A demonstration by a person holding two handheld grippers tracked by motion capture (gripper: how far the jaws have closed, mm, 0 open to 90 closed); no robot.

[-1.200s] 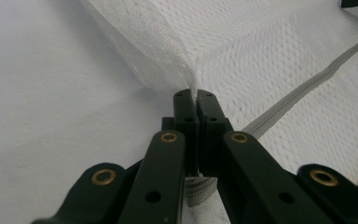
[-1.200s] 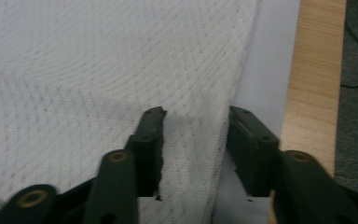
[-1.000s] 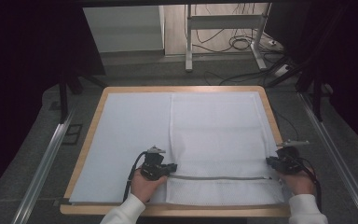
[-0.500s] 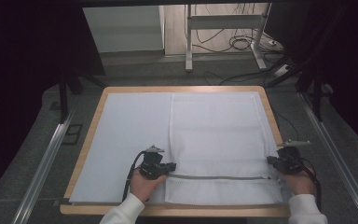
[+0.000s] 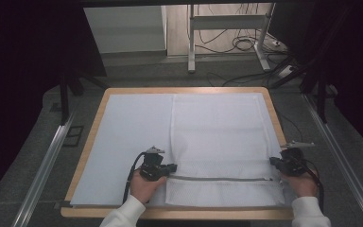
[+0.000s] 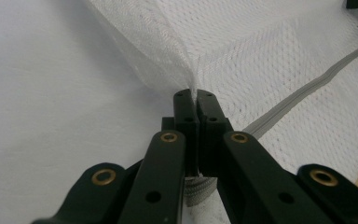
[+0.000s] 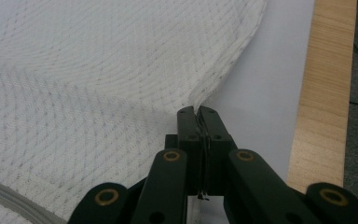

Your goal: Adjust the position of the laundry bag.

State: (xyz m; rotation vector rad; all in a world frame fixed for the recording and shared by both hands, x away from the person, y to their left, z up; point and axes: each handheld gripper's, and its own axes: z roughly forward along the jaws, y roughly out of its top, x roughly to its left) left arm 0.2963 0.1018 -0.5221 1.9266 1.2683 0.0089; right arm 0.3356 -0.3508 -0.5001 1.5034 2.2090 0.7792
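Mesh laundry bag [image 5: 220,142] flat on right half of bench [image 5: 94,118], zipper [image 5: 220,178] along near edge. Left claw [image 6: 196,95] clenched on bag's left edge, right claw [image 7: 197,112] on right edge. Risk: thin pinch; uneven pull could slip mesh free.

- Left gripper [image 5: 169,167]: held low at near-left, jaws pressed together on white mesh fabric [image 6: 270,65].
- Right gripper [image 5: 275,162]: near-right, jaws clamped on the same fabric's edge.
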